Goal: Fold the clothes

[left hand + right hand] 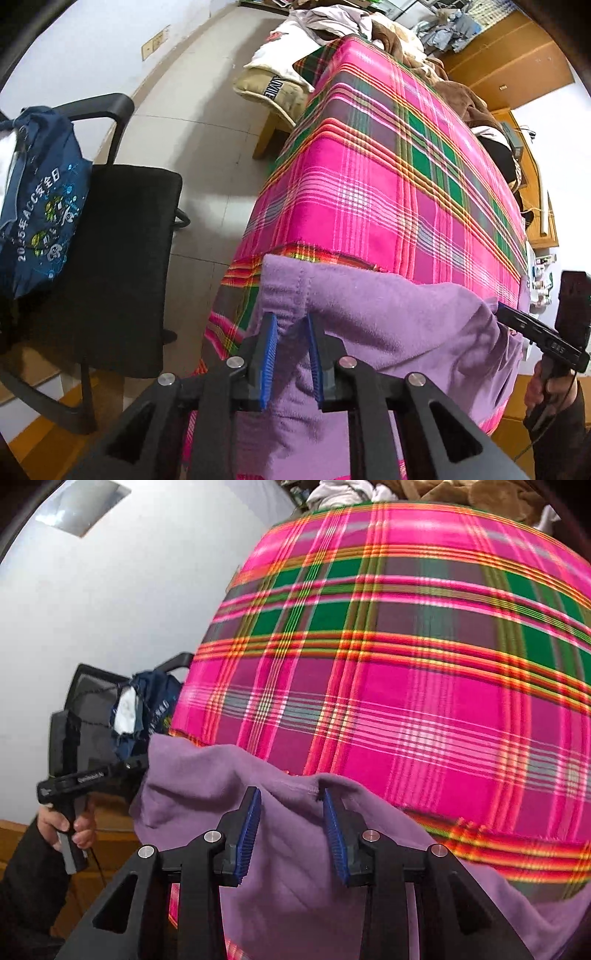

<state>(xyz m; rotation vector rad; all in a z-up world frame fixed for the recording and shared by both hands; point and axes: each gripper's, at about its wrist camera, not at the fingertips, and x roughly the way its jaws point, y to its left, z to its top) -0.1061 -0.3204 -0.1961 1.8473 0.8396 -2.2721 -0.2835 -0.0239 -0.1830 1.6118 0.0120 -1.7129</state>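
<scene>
A purple fleece garment (388, 317) lies over the near edge of a bed covered by a pink plaid sheet (388, 184) and hangs down the side. My left gripper (290, 317) stands over the garment's left seam, with a ridge of fleece between the blue pads (271, 354), which do not press on it. In the right wrist view the same garment (295, 886) fills the bottom. My right gripper (291, 792) is open above its upper fold, the pads (334, 834) wide apart. A person's hand (62, 823) holds the left gripper's handle.
A black chair (110, 258) with a navy printed bag (40, 192) stands left of the bed on the tile floor. A pile of clothes (332, 22) and a brown blanket (461, 92) lie at the bed's far end. Wooden furniture (517, 55) stands beyond.
</scene>
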